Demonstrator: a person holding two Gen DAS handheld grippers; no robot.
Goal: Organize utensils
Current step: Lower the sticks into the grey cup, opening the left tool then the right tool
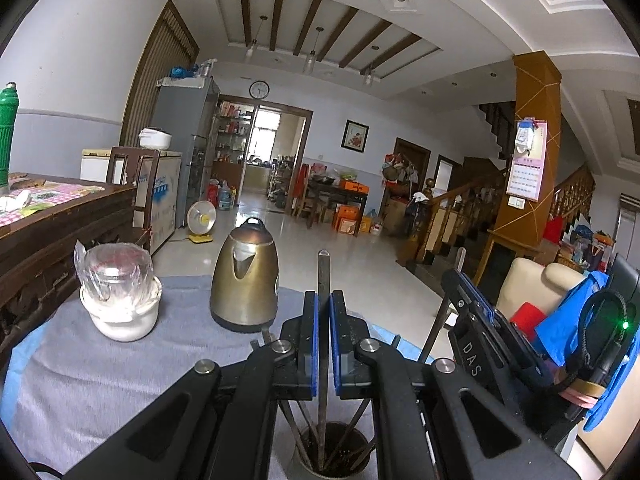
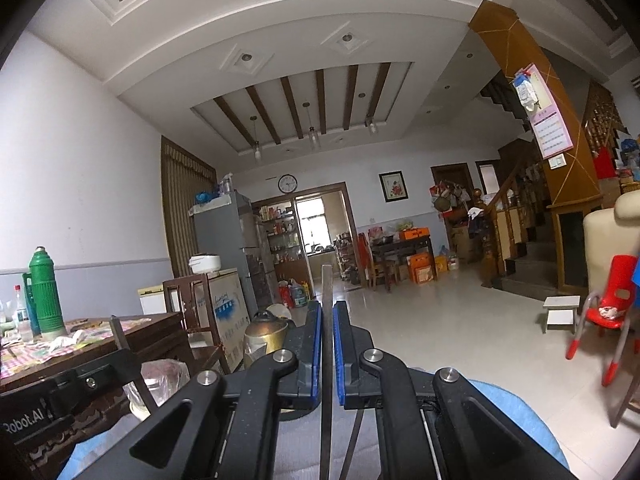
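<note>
In the left wrist view my left gripper [image 1: 324, 297] is shut on a dark chopstick [image 1: 323, 276]. The stick stands upright, and its lower end reaches into a round holder [image 1: 362, 446] that has several other chopsticks in it. The holder stands on a table under a grey cloth [image 1: 120, 380]. To the right, my right gripper [image 1: 460, 284] is seen from the side with a thin stick [image 1: 436, 328] running down through it. In the right wrist view my right gripper [image 2: 327, 306] is shut on an upright chopstick [image 2: 326, 284]. My left gripper [image 2: 120, 344] shows at the lower left.
A brass-coloured kettle [image 1: 245, 280] and a white jar under a plastic bag [image 1: 120, 296] stand on the far side of the cloth. A dark wooden table [image 1: 60, 216] with a green flask [image 2: 46, 292] is at the left. A cream chair [image 1: 532, 280] and blue cloth are at the right.
</note>
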